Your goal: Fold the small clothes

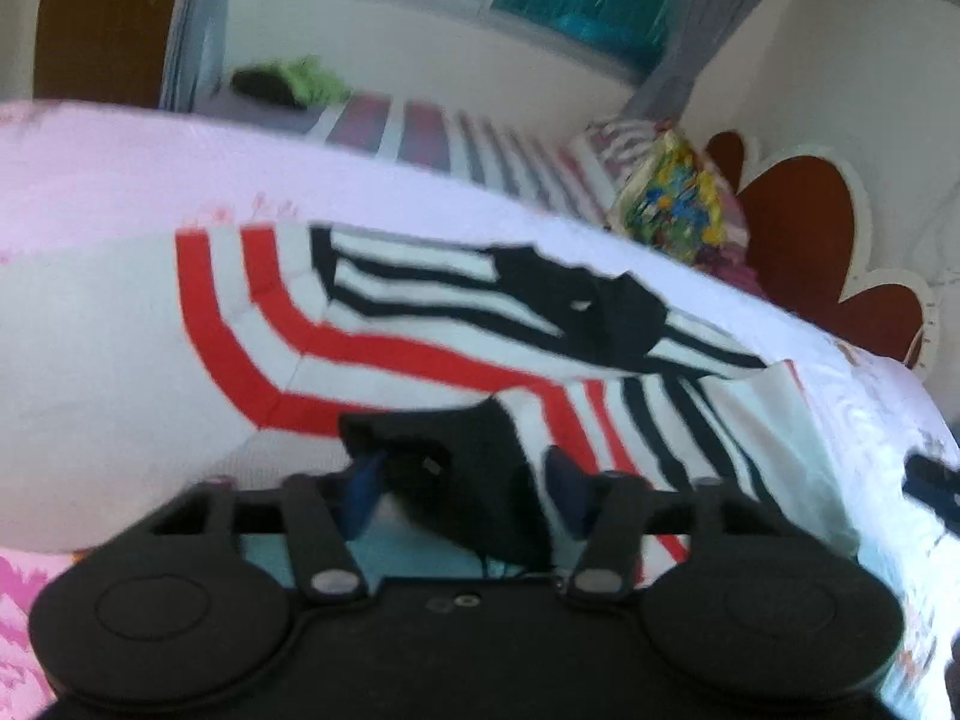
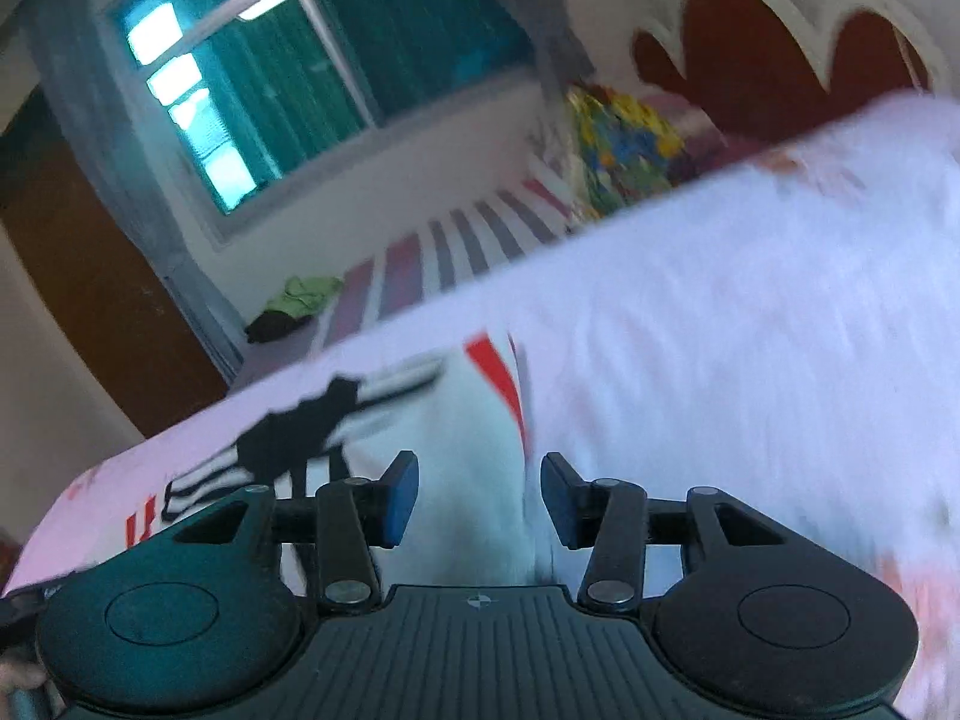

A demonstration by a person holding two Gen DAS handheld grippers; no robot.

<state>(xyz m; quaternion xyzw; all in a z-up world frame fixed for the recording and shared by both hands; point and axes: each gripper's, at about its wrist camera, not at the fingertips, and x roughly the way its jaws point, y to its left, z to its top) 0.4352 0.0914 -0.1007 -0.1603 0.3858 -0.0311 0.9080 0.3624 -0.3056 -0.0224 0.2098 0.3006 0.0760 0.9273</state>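
White cloth with red and black stripes, a small shirt (image 1: 420,312), lay spread on the pink bed (image 1: 90,168), flat so it could be folded. In the left view, the left claw (image 1: 462,498) had its fingers apart, and a black bit of the shirt sat between them, not squeezed. In the right view, the right claw (image 2: 477,501) was apart too. A white fold of the shirt (image 2: 474,450) lay between its fingers, loose.
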